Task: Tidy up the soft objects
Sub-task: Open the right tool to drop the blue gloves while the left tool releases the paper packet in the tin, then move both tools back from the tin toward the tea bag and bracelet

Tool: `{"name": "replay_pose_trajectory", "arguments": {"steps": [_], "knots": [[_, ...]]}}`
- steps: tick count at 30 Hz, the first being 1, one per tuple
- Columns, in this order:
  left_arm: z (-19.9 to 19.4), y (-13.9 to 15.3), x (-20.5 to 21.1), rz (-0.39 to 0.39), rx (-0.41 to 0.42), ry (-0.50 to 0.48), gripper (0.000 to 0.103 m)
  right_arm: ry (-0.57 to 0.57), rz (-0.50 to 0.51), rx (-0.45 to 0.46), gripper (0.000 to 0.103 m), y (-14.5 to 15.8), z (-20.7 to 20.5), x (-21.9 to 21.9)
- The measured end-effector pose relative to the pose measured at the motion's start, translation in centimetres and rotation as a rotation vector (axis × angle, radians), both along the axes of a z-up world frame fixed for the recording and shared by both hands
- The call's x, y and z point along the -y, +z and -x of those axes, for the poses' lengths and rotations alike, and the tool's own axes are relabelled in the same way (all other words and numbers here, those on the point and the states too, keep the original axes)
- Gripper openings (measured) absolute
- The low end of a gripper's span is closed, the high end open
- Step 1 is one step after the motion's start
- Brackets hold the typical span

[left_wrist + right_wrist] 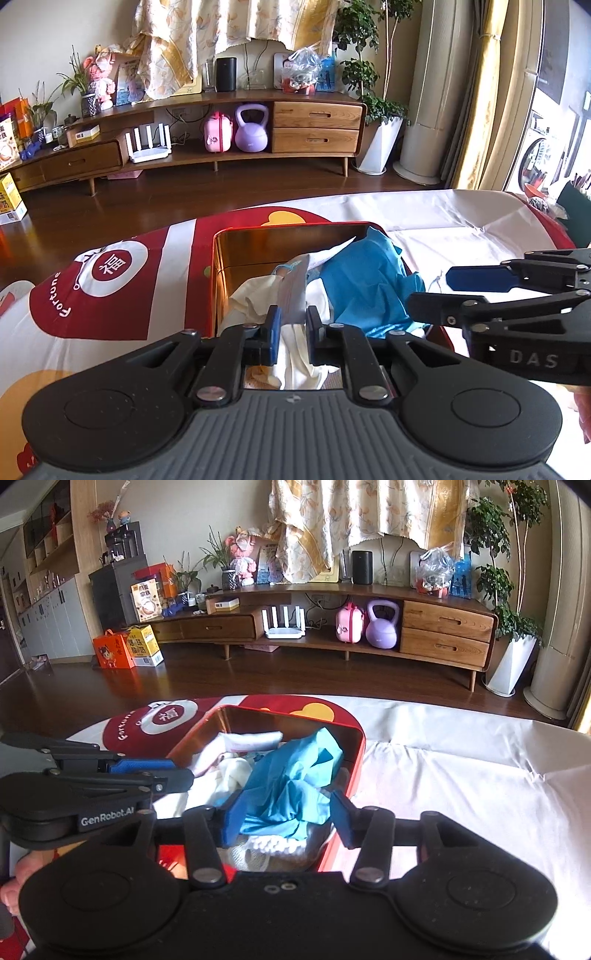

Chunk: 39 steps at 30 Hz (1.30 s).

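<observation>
Table (461, 775) under a white-and-red printed cloth; nothing soft lies loose on it in view. Red tin box (360, 753) on it, already packed: blue cloth (291, 786) on top, cream fabrics (255, 299) beside it. Left gripper (291, 325), fingers clamped on a pale folded piece (293, 291) over the box. Right gripper (282, 814), fingers apart, straddling the blue cloth. Nearly finished, by my reckoning.

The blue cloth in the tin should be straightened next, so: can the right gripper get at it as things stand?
Probably yes. The right gripper is open with the blue cloth between its jaws, nothing over it. The left gripper works beside it in the tin, not in the way.
</observation>
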<state>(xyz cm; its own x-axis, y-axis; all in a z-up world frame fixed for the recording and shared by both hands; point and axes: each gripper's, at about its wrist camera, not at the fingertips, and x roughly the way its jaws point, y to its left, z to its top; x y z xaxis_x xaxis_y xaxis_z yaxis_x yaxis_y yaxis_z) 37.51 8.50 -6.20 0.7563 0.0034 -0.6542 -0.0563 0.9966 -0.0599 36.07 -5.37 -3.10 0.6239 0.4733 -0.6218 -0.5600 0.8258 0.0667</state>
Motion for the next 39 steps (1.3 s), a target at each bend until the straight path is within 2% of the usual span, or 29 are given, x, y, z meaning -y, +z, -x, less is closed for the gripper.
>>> {"name": "replay_pose_trajectory", "arguments": {"steps": [2,4,6,11,16,19,23,26,30,39], "knots": [[0.6,0.2,0.0,0.002,0.004,0.002,0.028,0.009,-0.005,-0.001,0.05,0.4,0.4,0.2],[1.1,0.5,0.0,0.004,0.007,0.008,0.045,0.013,-0.004,0.005,0.052,0.9,1.1,0.4],[1.8,0.9,-0.1,0.012,0.014,0.014,0.055,0.018,-0.005,0.014,0.054,1.4,1.8,0.5],[3.6,1.8,0.0,0.019,0.019,0.016,0.056,0.026,-0.026,0.018,0.06,2.6,3.6,1.3],[5.9,2.8,0.4,0.017,0.033,0.016,0.062,0.038,-0.026,0.028,0.065,3.6,5.5,1.8],[7.2,3.4,0.7,0.024,0.036,0.011,0.067,0.045,-0.036,0.023,0.071,4.1,6.7,2.3],[9.1,4.2,1.0,0.034,0.04,0.004,0.067,0.05,-0.038,0.028,0.08,4.7,8.5,3.0],[10.5,4.7,1.5,0.034,0.041,-0.004,0.067,0.052,-0.04,0.027,0.082,4.8,9.8,3.3],[12.2,5.2,2.0,0.038,0.048,0.0,0.082,0.047,-0.05,0.028,0.086,4.9,11.4,4.0],[15.7,5.4,2.8,0.052,0.055,-0.014,0.082,0.04,-0.044,0.038,0.096,4.1,14.5,5.4]]}}
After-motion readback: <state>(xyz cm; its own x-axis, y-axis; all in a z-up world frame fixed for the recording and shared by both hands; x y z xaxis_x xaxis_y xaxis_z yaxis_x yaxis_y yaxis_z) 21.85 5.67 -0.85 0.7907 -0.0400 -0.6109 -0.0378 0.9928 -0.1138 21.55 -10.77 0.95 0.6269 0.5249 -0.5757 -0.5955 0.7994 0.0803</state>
